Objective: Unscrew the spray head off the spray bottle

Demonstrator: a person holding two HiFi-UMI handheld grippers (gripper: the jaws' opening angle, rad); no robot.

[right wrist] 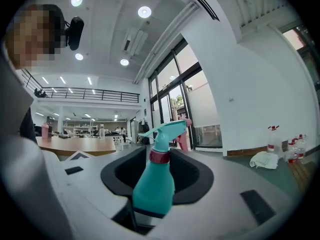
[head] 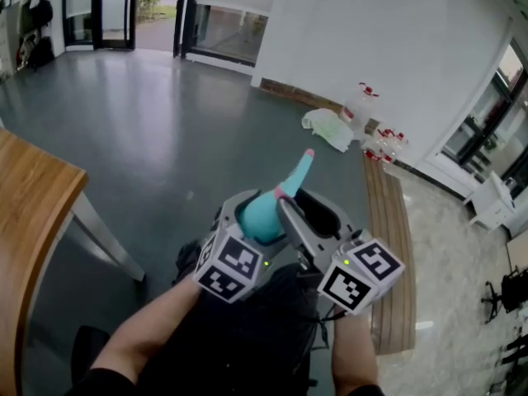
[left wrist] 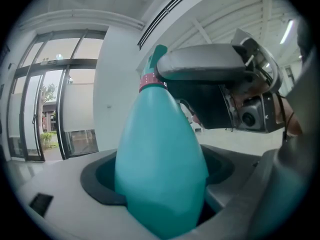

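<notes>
Holding spray bottle (head: 262, 214) body tight in left claw (left wrist: 160, 179), up in the air over the floor (head: 148, 122). With right claw (right wrist: 157, 174) spread wide around it, not pinching. Not yet off: spray head (right wrist: 165, 131), seated on pink collar (right wrist: 160, 156). Judged step: lining up for the twist. Next: clamp onto the head, rotate against left hold.

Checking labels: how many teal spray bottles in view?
1: the spray bottle, gripped by the left gripper, between the jaws of the right gripper. The bottles by the wall are clear.

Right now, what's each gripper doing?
Left gripper: closed on the bottle body.
Right gripper: open, jaws either side of the spray head, not gripping.
</notes>
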